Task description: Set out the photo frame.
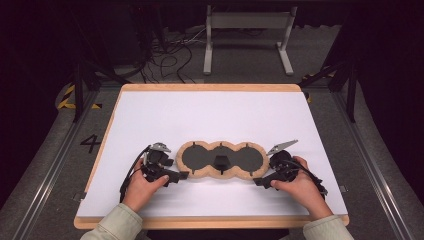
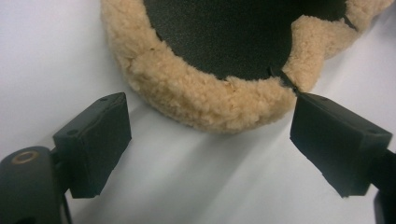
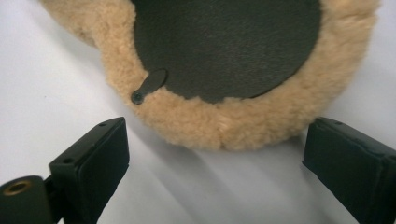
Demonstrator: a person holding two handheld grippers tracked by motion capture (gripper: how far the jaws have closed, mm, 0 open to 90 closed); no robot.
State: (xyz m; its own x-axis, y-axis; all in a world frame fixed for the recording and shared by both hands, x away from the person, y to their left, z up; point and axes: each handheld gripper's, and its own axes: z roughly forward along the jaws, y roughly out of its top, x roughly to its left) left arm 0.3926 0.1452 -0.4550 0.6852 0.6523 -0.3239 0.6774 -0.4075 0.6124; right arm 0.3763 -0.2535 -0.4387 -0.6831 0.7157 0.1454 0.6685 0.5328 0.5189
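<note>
We see both forearms enter from the near table edge, pale sleeves at the wrists. L hand holds the left gripper (image 1: 183, 174), R hand holds the right gripper (image 1: 257, 182); both lie low over the white table (image 1: 210, 112), tips pointing inward at each other. Between them lies the fleece piece (image 1: 221, 160): three joined lobes, tan fleece rim, dark flat centres, flat on the table in its near half.

Left gripper view: jaws wide, nothing between the pads, fleece rim (image 2: 205, 100) just ahead; whether the right-hand pad touches it, we can't tell.

Right gripper view: jaws wide too, empty, rim (image 3: 233, 123) just ahead, apart from the pads. Small dark tab (image 3: 148, 86) on that lobe.

Beyond the table: floor w/ cables, white frame stand (image 1: 247, 37).
</note>
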